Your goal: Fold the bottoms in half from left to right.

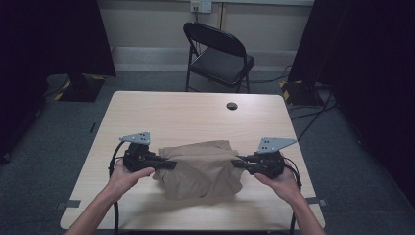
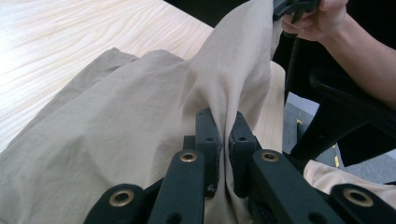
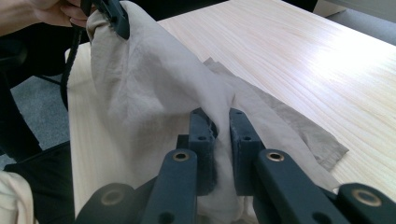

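Observation:
A tan cloth (image 1: 200, 169) hangs bunched between my two grippers, its lower part resting on the light wooden table (image 1: 195, 117). My left gripper (image 1: 173, 165) pinches the cloth's left edge. In the left gripper view its jaws (image 2: 226, 133) stand tight together with a ridge of cloth (image 2: 116, 116) squeezed between them. My right gripper (image 1: 235, 163) holds the right edge. In the right gripper view its jaws (image 3: 223, 128) stand a little apart, with a fold of the cloth (image 3: 140, 84) filling the gap. Each gripper view also shows the other gripper (image 2: 294, 7) (image 3: 114, 18) farther off, gripping the cloth.
A round cable hole (image 1: 231, 105) sits near the table's far edge. Beyond the table stands a black folding chair (image 1: 220, 54). Dark curtains flank both sides, and cables lie on the floor at the right (image 1: 313, 115). Bare tabletop lies behind the cloth.

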`<state>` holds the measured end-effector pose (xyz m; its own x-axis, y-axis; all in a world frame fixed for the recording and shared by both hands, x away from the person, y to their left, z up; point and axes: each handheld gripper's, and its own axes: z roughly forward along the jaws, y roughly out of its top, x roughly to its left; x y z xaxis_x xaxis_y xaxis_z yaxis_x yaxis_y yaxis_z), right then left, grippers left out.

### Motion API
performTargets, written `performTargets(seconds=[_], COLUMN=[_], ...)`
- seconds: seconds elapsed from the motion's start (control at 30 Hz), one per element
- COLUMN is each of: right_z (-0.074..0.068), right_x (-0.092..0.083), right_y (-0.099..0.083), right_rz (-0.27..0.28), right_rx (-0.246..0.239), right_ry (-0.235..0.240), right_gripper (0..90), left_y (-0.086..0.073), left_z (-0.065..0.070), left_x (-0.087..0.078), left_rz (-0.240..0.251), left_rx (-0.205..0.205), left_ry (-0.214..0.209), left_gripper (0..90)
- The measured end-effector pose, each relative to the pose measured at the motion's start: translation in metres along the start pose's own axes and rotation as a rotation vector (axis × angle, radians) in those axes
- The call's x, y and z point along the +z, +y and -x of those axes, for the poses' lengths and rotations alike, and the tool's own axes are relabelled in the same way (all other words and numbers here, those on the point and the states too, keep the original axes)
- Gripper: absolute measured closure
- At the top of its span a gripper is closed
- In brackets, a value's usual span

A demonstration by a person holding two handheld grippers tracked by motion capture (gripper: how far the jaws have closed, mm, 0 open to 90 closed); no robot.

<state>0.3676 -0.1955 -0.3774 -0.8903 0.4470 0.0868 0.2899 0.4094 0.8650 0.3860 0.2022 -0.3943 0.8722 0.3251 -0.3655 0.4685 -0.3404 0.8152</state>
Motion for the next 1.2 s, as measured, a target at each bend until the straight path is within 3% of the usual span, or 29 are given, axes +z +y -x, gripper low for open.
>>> performTargets(seconds=[0.67, 0.97, 1.07, 1.2], right_z=[0.026, 0.040, 0.045, 0.049], right_x=[0.024, 0.037, 0.044, 0.047], right_y=[-0.005, -0.008, -0.010, -0.013], right_rz=[-0.020, -0.020, -0.030, -0.033], right_rx=[0.057, 0.086, 0.097, 0.109], right_ry=[-0.039, -0.060, -0.065, -0.058], right_gripper=[76.9, 79.1, 81.7, 84.3], left_y=[-0.005, -0.010, -0.012, -0.014], left_z=[-0.031, -0.052, -0.056, -0.054], left_x=[0.012, 0.018, 0.020, 0.015], left_rz=[-0.018, -0.009, -0.008, 0.006], left_rx=[-0.094, -0.153, -0.153, -0.129], left_ry=[0.006, 0.017, 0.019, 0.019], left_gripper=[85.7, 84.9, 83.0, 71.7])
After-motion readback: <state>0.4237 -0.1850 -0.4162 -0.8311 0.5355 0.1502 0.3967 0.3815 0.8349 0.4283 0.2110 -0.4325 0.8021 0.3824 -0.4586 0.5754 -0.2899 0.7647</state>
